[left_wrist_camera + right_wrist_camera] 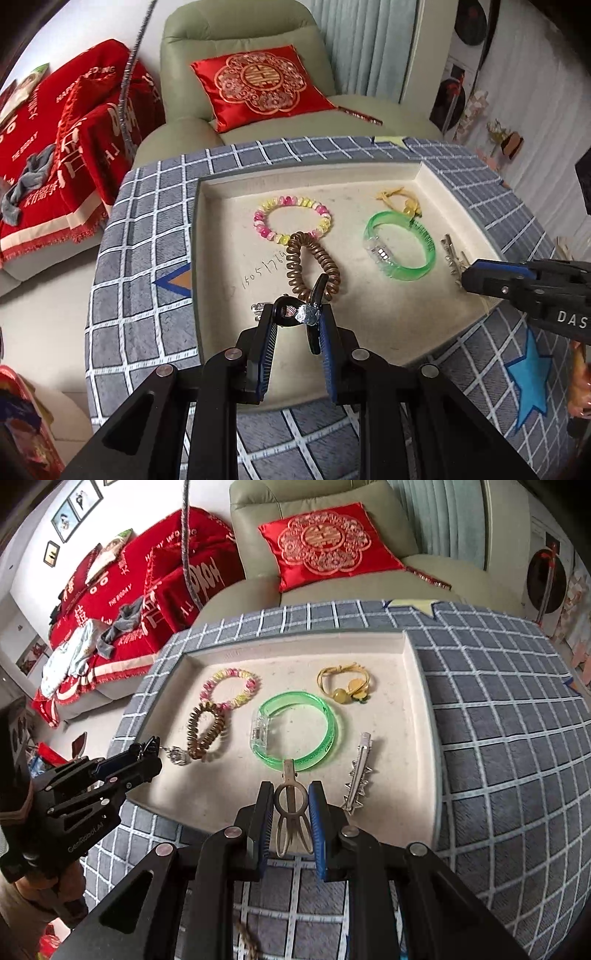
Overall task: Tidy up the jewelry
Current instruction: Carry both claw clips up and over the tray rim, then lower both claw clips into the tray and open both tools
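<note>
Left tongs (297, 317) are closing narrowly on a black hair clip (295, 313) with a silvery ornament, hovering over the near-left part of the cream tray (221, 266). In the right wrist view the same left tongs (149, 755) are sitting at the tray's left edge, a small silver charm (176, 756) dangling just beside their tips.

Right tongs (291, 799) are gripping a bronze metal hair clip (291, 808) between the blue pads (317, 812), its beak pointing at the green bangle (295, 733) and just about touching it. Those right tongs (466, 278) are showing at the tray's right edge in the left wrist view.

Tray is resting on a grey checked cloth (498, 738) covering the table. Inside the tray: pink-yellow bead bracelet (291, 220) toward the far-left, brown spiral hair tie (312, 269) touching its near side, green bangle mid-right, yellow hair tie (345, 683) with a bead in the far-right corner, silver spiked clip (358, 771) along the right edge beside the bangle.

Green armchair (236, 55) with a red cushion (258, 83) is standing beyond the table's far edge.
</note>
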